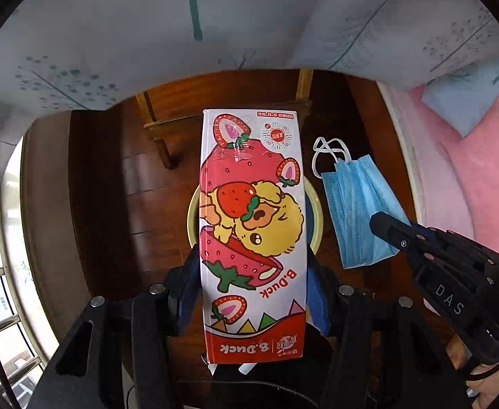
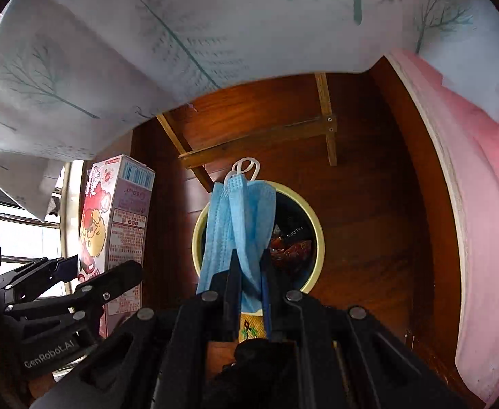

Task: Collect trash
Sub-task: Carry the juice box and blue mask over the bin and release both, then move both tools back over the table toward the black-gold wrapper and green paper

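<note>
One carton [image 1: 253,235] sits between your left gripper's [image 1: 253,293] blue pads, clamped on both long sides: a tall white-and-red B.Duck box printed with strawberries and a yellow duck, its print upside down from this camera. Beyond its far end one yellow-rimmed bin [image 1: 314,218] peeks out on the dark wood floor [image 1: 113,187]. To the right, one blue face mask [image 1: 358,208] hangs from your right gripper [image 1: 386,228].

Two fingers of your right gripper [image 2: 249,272] are pinched tight on that mask [image 2: 239,225], pleated, folded, white ear loops at the far end, draped over the bin's [image 2: 317,231] near rim. Dark wrappers [image 2: 290,248] lie inside. Left of this claw, your left gripper [image 2: 89,272] grips the carton [image 2: 113,231].
</note>
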{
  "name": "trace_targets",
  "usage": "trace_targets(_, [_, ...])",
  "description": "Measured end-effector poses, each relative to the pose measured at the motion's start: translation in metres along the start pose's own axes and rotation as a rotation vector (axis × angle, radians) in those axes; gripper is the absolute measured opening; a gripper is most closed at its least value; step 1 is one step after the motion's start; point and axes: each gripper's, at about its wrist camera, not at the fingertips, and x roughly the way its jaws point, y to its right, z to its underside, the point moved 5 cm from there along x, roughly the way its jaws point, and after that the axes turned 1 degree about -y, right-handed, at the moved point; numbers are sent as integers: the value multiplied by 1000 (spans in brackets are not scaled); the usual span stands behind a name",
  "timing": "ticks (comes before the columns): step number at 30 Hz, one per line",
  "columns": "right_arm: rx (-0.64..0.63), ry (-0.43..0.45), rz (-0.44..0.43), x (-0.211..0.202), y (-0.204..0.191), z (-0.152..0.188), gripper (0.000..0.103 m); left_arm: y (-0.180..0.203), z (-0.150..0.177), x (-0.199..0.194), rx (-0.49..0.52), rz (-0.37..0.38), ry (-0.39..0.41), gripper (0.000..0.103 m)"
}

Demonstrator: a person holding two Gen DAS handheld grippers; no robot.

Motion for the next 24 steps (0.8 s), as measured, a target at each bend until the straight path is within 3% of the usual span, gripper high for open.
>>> trace_targets(7, [-4, -24, -10, 65, 14, 2, 13, -3, -10, 65, 0, -26, -9, 53])
trace_targets(9, [3, -32, -16, 77, 16, 2, 19, -6, -11, 75, -8, -22, -13, 55])
trace_targets(12, [14, -37, -7, 89, 22, -1, 35, -13, -12, 86, -20, -26, -25, 84])
trace_targets(14, [20, -34, 5, 91, 23, -4, 51, -20, -17, 85, -22, -48, -12, 88])
trace_targets(16, [23, -30, 3, 90, 23, -4, 52, -23, -20, 85, -22, -71, -10, 93])
trace_targets(24, [6, -25, 10, 78, 22, -12, 52, -36, -28, 65, -64, -110, 44, 93])
